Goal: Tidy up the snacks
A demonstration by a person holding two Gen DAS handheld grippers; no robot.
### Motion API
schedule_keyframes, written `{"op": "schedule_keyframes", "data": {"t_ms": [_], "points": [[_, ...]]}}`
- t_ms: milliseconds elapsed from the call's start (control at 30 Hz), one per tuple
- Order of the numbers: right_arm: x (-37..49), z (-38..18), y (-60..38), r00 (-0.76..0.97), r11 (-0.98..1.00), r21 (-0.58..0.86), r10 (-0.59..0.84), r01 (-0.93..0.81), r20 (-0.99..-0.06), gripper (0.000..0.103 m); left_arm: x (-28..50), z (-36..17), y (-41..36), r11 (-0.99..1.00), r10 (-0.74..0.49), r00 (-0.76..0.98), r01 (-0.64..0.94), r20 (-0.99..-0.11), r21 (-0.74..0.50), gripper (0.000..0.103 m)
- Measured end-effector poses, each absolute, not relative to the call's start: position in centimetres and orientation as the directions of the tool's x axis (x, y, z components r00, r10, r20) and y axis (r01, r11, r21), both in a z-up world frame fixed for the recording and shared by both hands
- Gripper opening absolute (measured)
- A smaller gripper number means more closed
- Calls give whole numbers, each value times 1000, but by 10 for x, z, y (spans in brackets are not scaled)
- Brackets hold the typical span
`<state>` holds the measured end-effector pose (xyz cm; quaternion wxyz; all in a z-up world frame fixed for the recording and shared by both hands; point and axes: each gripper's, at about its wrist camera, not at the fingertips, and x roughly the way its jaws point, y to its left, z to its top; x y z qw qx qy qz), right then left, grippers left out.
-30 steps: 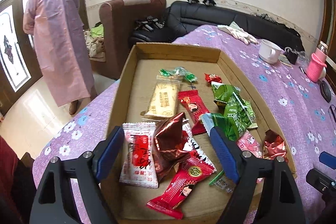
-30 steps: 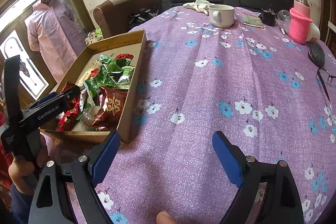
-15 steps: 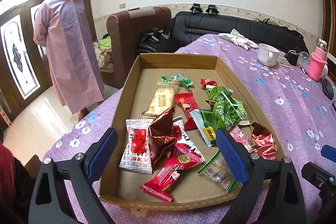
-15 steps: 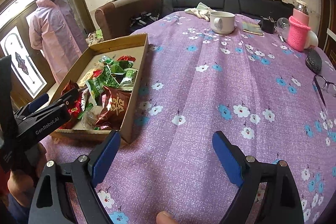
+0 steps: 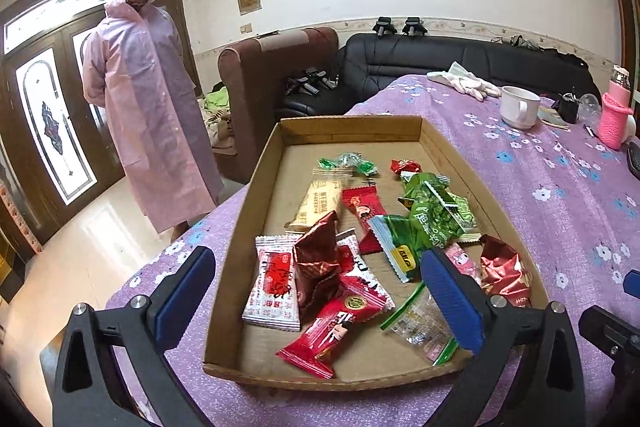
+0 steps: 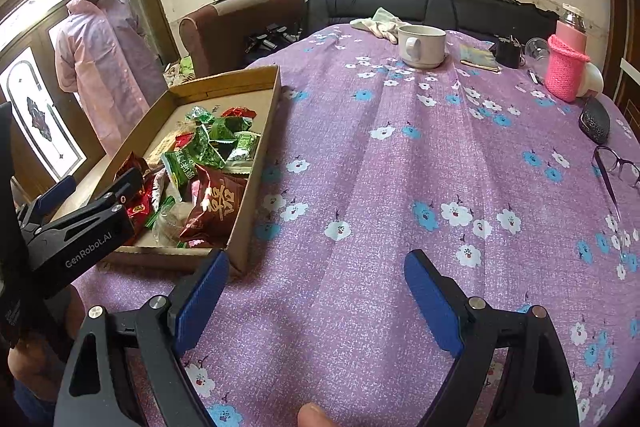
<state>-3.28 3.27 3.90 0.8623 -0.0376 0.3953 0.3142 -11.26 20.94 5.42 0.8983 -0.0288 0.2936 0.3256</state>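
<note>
Many snacks (image 5: 360,247) (boxed), beyond left hand-held gripper (image 5: 320,291)

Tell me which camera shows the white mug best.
The right wrist view: the white mug sits large and unobstructed on the purple cloth, handle facing the camera. In the left wrist view the same mug is smaller, off toward the right edge, though still fully visible.

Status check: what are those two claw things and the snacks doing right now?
Left gripper just opened, empty. Right gripper open over bare tablecloth. Snacks loose in cardboard tray. Nothing blocking.
</note>
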Motion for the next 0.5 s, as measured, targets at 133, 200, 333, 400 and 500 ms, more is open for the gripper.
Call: {"op": "schedule_keyframes", "data": {"t_ms": [133,200,333,400,500], "points": [[-33,39,33,490,800,183,512,-572,-705,92,-111,53,209,790,563,617,-597,-550,139,103],[-33,39,33,490,800,183,512,-572,-706,92,-108,52,209,784,572,606,-602,-553,150,103],[-33,39,33,489,799,184,512,-572,-706,92,-106,51,210,780,578,601,-606,-552,156,103],[-33,39,33,491,800,182,511,-572,-706,92,-105,51,209,776,585,599,-610,-547,162,103],[-33,39,33,492,800,180,510,-572,-706,92,-104,51,208,773,592,597,-611,-541,171,103]]}}
